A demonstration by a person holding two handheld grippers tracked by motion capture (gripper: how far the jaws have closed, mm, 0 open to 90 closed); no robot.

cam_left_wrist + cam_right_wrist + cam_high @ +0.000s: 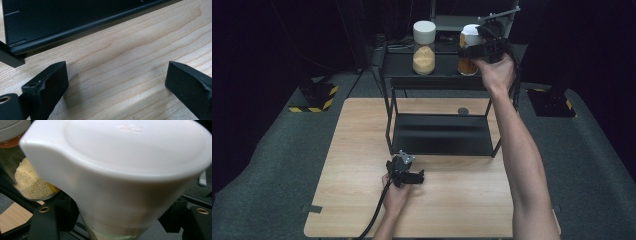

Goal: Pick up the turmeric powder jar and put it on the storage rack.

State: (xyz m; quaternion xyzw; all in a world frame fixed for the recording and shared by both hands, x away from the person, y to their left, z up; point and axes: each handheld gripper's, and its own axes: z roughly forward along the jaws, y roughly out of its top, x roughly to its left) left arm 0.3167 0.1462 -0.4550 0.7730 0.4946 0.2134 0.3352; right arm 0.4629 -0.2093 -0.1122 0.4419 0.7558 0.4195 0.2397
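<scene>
1. The right gripper (484,46) is reaching out to the far right of the scene, over the top shelf of the black metal rack (439,82).
2. Its fingers (62,213) are sitting either side of the amber-filled jar (469,52), just below the jar's white lid (130,165), and are holding it by the neck.
3. In the right gripper view the lid is looming close and slightly blurred, with the clear glass showing beneath it at the bottom edge.
4. The amber-filled jar is standing upright at the right end of the top shelf.
5. A 2nd jar (424,47), holding pale yellow grains under its own white lid, is standing to the left of it on the same shelf, apart from it.
6. The left gripper (408,175) is resting low over the wooden bench (362,200), near the person and just in front of the rack's lower shelf (75,22).
7. Its fingers (47,87) are standing wide apart with bare wood between them, holding nothing.
</scene>
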